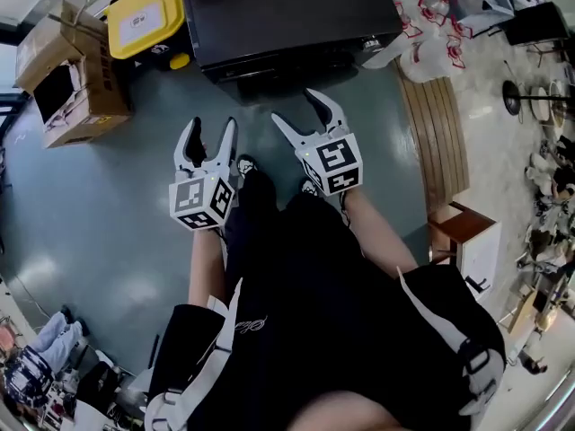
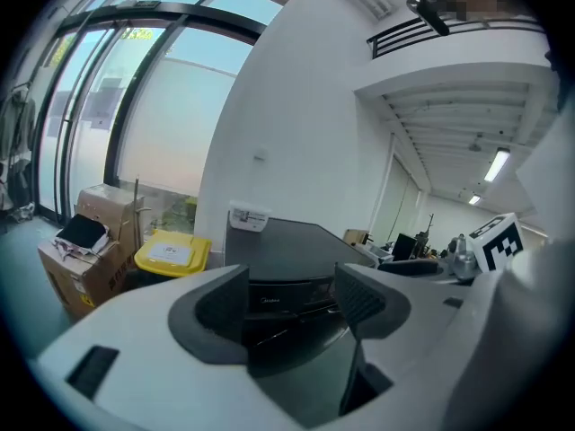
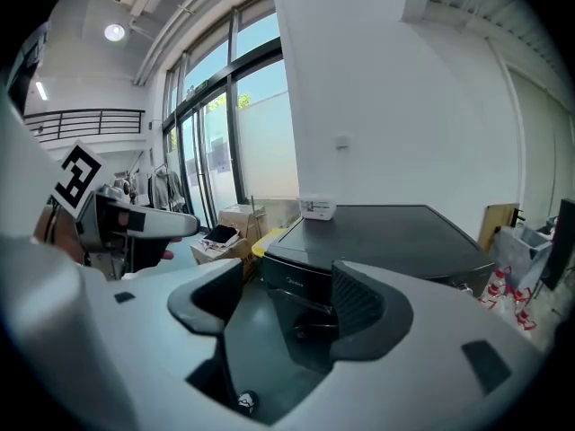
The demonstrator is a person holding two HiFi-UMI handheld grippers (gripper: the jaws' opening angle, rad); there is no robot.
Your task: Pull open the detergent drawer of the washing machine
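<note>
From above, my left gripper [image 1: 212, 136] and my right gripper [image 1: 296, 108] are held side by side over the grey-green floor [image 1: 108, 196]. Both are just short of the dark washing machine [image 1: 287, 12], and neither touches it.

The head view gives only the machine's top and a foreshortened sliver of its front. The two gripper views show the front panel face on, framed between each pair of jaws. Both pairs are spread wide with nothing in them. I cannot pick out the detergent drawer on that dark panel in any view.

A small white box [image 2: 249, 216] rests at the top's rear corner; the head view cuts it off at the frame edge. Beside the machine stands a yellow-lidded bin [image 1: 144, 16], its lid shut and its contents hidden. Next to it are cardboard boxes [image 1: 76, 70], and the open one holds something dark and flat. White bags with red print [image 1: 431, 25] lie at the machine's other side. They are clear from above but only a sliver in the right gripper view.
</note>
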